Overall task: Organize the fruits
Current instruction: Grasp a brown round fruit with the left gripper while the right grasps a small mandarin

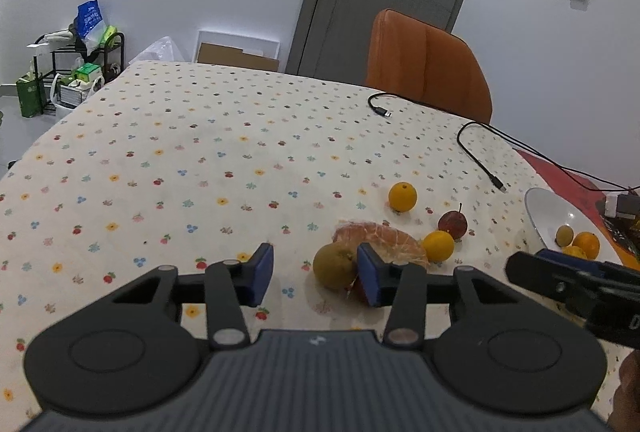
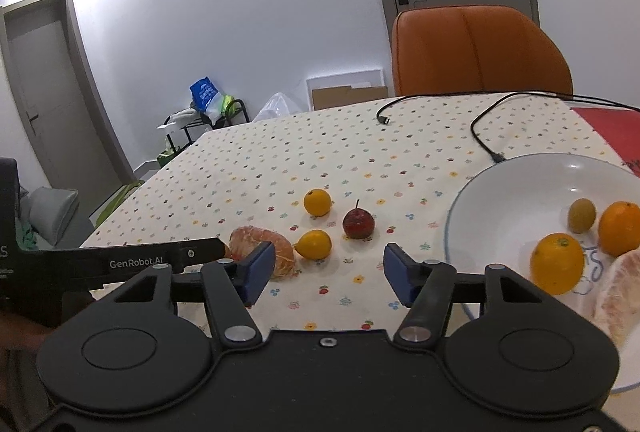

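Observation:
In the left wrist view my left gripper (image 1: 316, 275) is open low over the floral tablecloth. A brown-green round fruit (image 1: 334, 266) lies between its fingers, close against the right pad (image 1: 369, 274). Behind it sit a peeled pomelo (image 1: 384, 240), two small oranges (image 1: 403, 197) (image 1: 438, 246) and a red fruit with a stem (image 1: 452, 225). My right gripper (image 2: 330, 272) is open with only cloth between its fingers. To its right a white bowl (image 2: 480, 192) holds two oranges (image 2: 557, 264), a small green fruit (image 2: 582, 215) and a pomelo piece (image 2: 616, 296).
Two black cables (image 1: 480, 156) trail over the far right of the table. An orange chair (image 2: 476, 48) stands behind the table's far edge. A red cloth (image 2: 608, 128) lies past the bowl. A cluttered rack (image 1: 76, 68) stands beyond the table's left side.

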### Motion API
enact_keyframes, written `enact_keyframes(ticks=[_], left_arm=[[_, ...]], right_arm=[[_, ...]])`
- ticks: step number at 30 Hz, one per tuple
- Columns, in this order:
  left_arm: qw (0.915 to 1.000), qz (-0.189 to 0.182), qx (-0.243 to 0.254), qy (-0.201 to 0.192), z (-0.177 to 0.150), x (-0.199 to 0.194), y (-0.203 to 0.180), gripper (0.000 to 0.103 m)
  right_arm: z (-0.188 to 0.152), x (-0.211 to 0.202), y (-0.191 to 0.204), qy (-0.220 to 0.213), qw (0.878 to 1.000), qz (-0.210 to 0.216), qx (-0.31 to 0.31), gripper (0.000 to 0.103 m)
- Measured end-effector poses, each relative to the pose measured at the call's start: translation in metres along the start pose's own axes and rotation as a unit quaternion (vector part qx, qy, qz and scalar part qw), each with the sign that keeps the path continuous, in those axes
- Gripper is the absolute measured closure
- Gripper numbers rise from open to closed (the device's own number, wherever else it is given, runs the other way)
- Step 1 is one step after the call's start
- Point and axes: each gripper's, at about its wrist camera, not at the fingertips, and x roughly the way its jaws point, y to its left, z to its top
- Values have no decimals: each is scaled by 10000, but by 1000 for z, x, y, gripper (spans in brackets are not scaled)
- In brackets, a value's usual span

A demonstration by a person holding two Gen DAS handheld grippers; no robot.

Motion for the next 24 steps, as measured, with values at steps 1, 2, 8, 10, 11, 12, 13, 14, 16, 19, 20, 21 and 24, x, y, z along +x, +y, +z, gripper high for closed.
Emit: enact_keyframes(ticks=[1, 2, 8, 10, 11, 12, 13, 14, 16, 19, 20, 21, 24], left_arm=[[10000, -26, -1, -5, 0, 1, 0, 59], [10000, -49, -10, -6, 0, 2, 1, 59], [9999, -48, -130, 42, 3, 10, 7, 71], [9999, -78, -98, 32, 3, 10, 8, 71], [10000, -78, -51, 20, 2, 10, 7, 71], [10000, -80, -12, 6, 2, 11, 6, 71], [10000, -88, -7, -3, 1, 11, 6, 71], [10000, -94, -12, -14, 1, 11, 7, 71], [10000, -90, -29, -15, 1, 11, 8, 77], [9999, -97, -110, 19, 4, 11, 11, 78], [9999, -68, -124, 20, 4, 11, 12, 78], [9999, -38, -136, 19, 5, 10, 13, 78], [9998, 6, -191, 8, 6, 8, 18, 78]], right_arm=[[0, 2, 1, 10, 10000, 8, -7, 43], [0, 3, 1, 22, 10000, 14, -12, 44], [0, 12, 3, 90, 10000, 9, -34, 44], [0, 15, 4, 118, 9999, 5, -46, 44], [-1, 16, 4, 135, 9999, 3, -47, 44], [-1, 18, 4, 152, 9999, 1, -44, 44], [-1, 20, 4, 164, 9999, 0, -44, 44], [-1, 21, 5, 168, 9998, -3, -51, 44], [0, 23, 6, 171, 9998, 5, -63, 44], [2, 26, 6, 163, 9998, 5, -71, 44], [3, 28, 6, 163, 9998, 8, -74, 45], [4, 29, 6, 169, 9998, 14, -73, 47], [6, 34, 7, 192, 9998, 28, -84, 52]])
